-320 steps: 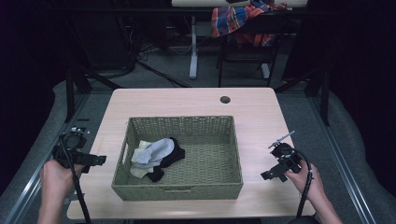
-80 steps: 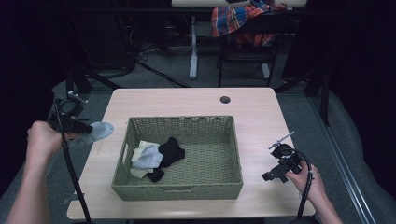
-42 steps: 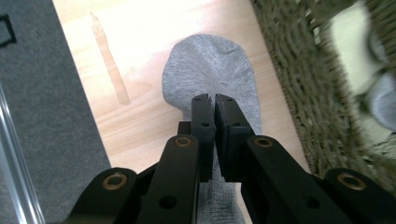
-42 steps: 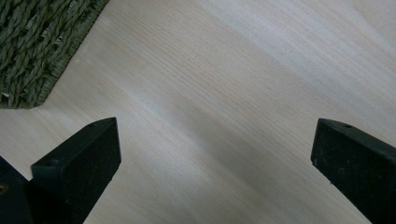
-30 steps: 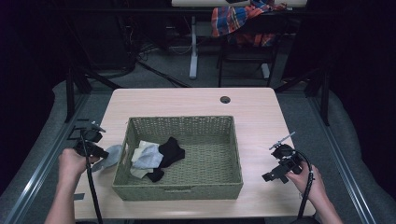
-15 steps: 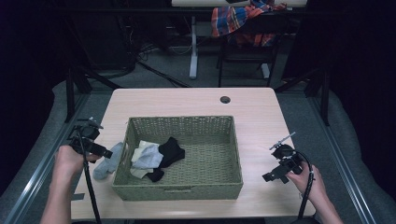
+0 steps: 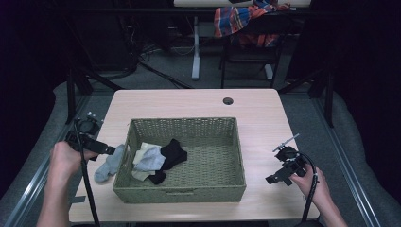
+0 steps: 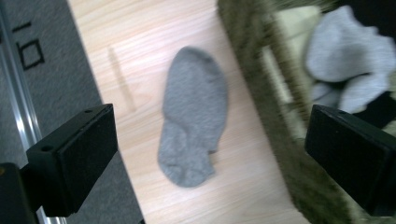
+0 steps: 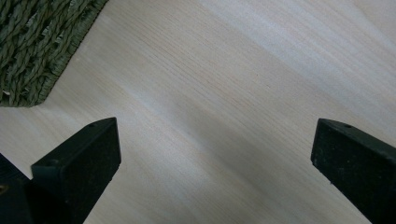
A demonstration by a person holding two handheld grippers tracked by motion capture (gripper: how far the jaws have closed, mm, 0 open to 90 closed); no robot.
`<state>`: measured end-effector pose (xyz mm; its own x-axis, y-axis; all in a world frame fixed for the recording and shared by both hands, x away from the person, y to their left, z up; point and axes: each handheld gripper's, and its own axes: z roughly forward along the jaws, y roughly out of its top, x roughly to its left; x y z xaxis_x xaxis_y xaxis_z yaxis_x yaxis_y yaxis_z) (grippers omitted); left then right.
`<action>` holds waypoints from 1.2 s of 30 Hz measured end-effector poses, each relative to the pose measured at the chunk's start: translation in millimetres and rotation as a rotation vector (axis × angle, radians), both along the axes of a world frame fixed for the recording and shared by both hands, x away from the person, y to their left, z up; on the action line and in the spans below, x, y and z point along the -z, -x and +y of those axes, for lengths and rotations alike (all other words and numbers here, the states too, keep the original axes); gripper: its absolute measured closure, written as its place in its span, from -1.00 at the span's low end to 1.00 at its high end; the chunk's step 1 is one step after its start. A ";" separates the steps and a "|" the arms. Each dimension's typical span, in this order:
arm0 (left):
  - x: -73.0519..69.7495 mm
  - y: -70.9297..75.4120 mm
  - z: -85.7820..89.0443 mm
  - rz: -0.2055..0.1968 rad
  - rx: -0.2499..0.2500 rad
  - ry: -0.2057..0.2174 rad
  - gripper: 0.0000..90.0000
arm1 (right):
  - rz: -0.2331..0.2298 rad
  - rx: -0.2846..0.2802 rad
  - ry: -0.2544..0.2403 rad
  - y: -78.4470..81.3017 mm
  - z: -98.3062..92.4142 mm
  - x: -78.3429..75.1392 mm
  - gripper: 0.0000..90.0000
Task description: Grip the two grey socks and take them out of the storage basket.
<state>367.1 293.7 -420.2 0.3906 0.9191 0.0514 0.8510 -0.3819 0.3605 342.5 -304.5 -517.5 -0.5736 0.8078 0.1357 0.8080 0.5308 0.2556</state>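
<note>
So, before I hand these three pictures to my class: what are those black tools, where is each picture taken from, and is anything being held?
A person sits at a wooden table holding a hand-operated gripper, a two-jaw clamp, in each hand. The high view looks down from above. The other two come from cameras riding on the grippers, looking along their black jaws.

The left gripper has just been opening its jaws; nothing is between them, and a grey sock lies flat on the table beside the woven basket. More socks, pale and black, lie inside the basket. The right gripper hangs open over bare wood, holding nothing.
</note>
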 end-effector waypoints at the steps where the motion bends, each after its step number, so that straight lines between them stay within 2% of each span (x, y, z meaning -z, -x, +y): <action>1: -1.7 0.5 -3.2 -0.004 0.010 0.003 -0.93 | 0.000 0.000 0.001 0.0 0.0 0.0 -0.97; 8: -9.1 2.3 -25.8 -0.026 0.077 -0.007 -0.98 | -0.001 0.001 -0.008 0.1 -0.2 0.4 -0.97; 15: -7.6 1.0 -46.7 -0.048 0.113 -0.001 -1.00 | 0.002 -0.002 -0.010 0.0 -0.3 0.4 -0.97; 19: -6.3 -0.3 -62.7 -0.054 0.160 0.007 -1.00 | 0.001 -0.002 -0.003 0.2 -0.2 0.1 -0.97; 21: -3.7 -3.0 -70.3 -0.049 0.178 0.004 -1.00 | 0.001 -0.003 -0.011 0.6 0.1 -0.1 -0.97; 22: -2.2 -4.6 -73.9 -0.046 0.189 0.002 -1.00 | -0.008 0.025 -0.029 2.4 1.1 0.8 -0.97; 24: 1.4 -8.1 -80.8 -0.041 0.206 -0.001 -1.00 | -0.010 0.029 -0.025 2.8 1.1 0.6 -0.97; 25: 3.1 -9.8 -84.1 -0.040 0.214 0.002 -1.00 | 0.006 0.007 -0.009 1.8 -0.3 -1.4 -0.97; 28: 9.1 -16.0 -93.7 -0.029 0.238 -0.003 -1.00 | 0.005 0.008 -0.010 2.1 -0.3 -1.6 -0.97; 32: 18.5 -24.1 -105.2 0.006 0.268 -0.006 -1.00 | 0.006 0.008 -0.008 2.2 -0.6 -1.6 -0.97; 33: 20.7 -26.2 -107.7 0.014 0.279 -0.008 -1.00 | 0.005 0.014 -0.026 2.2 -0.4 -0.8 -0.97; 36: 28.8 -33.5 -116.1 0.031 0.297 -0.023 -0.98 | 0.011 0.009 -0.014 1.9 -0.8 -1.4 -0.97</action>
